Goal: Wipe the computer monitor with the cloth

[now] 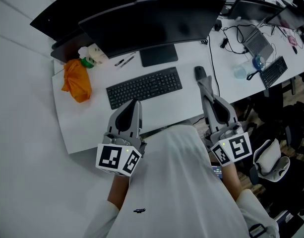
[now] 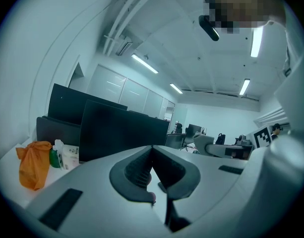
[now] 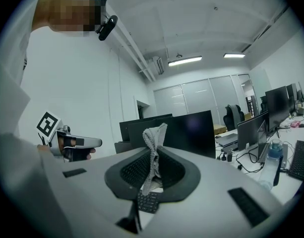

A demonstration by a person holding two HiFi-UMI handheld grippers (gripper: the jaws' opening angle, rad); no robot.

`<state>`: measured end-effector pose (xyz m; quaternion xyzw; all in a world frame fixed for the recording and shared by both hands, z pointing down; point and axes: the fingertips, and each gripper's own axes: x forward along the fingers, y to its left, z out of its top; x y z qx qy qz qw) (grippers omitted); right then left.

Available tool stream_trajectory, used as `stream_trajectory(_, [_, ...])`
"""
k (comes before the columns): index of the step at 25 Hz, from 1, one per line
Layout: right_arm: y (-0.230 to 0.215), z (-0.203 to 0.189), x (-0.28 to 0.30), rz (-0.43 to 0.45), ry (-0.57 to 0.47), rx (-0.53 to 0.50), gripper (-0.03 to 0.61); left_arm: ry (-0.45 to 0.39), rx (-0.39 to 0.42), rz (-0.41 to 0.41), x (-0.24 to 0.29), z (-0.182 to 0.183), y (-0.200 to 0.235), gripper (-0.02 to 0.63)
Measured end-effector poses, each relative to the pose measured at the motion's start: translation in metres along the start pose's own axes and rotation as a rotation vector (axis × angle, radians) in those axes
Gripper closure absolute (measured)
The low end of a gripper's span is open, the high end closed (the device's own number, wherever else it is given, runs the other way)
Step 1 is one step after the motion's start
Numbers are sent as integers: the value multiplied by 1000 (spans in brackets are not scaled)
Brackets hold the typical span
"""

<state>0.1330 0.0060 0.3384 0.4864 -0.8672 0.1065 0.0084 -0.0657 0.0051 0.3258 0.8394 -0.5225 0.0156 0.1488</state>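
The wide dark monitor (image 1: 156, 26) stands at the back of the white desk (image 1: 87, 123), with its screen off. My right gripper (image 1: 200, 74) hovers over the desk to the right of the keyboard, below the monitor's right end. It is shut on a grey knitted cloth (image 3: 154, 135), which sticks up from the jaws in the right gripper view, in front of the monitor (image 3: 191, 130). My left gripper (image 1: 135, 103) is held near the desk's front edge, just short of the keyboard. Its jaws are shut with nothing between them (image 2: 152, 150).
A black keyboard (image 1: 144, 87) lies in front of the monitor stand. An orange bag (image 1: 76, 80), a green bottle (image 1: 86, 62) and pens (image 1: 124, 61) sit at the left. A second monitor (image 1: 87, 6) stands behind. Right desk holds a laptop (image 1: 258, 43), cables and a water bottle (image 1: 239, 72).
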Motion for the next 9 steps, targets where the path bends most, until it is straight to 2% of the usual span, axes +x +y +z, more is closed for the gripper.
stream_trajectory(9, [-4,1,1,-13,-6,7,549,-4,4,-12,4,1,0,595])
